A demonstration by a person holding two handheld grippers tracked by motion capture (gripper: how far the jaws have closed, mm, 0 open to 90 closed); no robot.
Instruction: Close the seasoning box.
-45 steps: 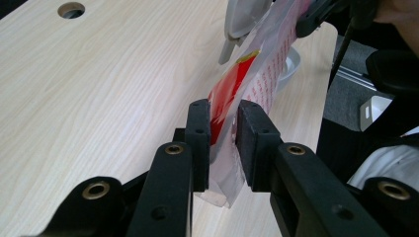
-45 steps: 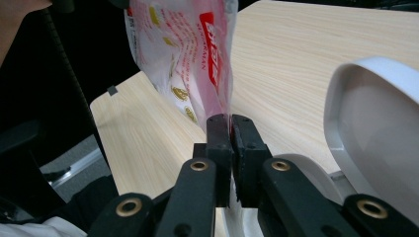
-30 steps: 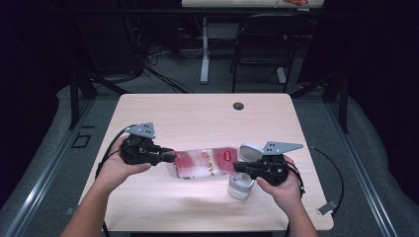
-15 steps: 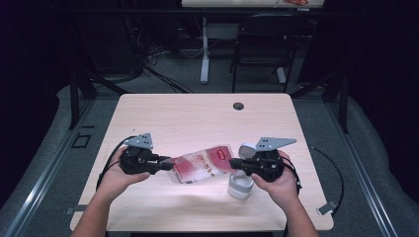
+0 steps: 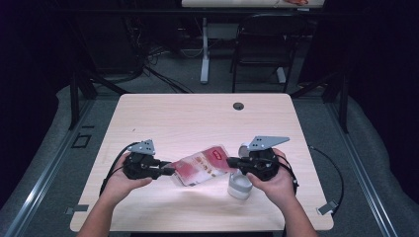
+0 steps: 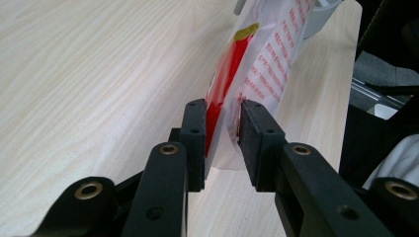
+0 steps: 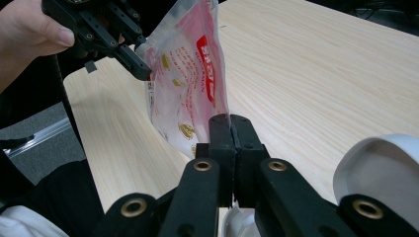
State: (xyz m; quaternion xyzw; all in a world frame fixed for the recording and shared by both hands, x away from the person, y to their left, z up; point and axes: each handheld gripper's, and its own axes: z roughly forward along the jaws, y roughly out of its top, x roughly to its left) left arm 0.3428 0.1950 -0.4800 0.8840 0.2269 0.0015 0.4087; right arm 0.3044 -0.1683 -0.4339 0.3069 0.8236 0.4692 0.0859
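Left gripper (image 5: 168, 171) low and level, right gripper (image 5: 231, 162) pinching pouch (image 5: 202, 165)

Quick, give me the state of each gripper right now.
Left gripper: jaws have just been opening, pouch edge between them, pads barely on it, if at all.
Right gripper: shut on the pouch's other edge.

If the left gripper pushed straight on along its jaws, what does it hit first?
The red-and-white pouch: its edge already sits between the left gripper's jaws, which have just been opening, a gap showing at the right pad. Beyond it, probably the white cup and the right gripper, though depth is unclear.
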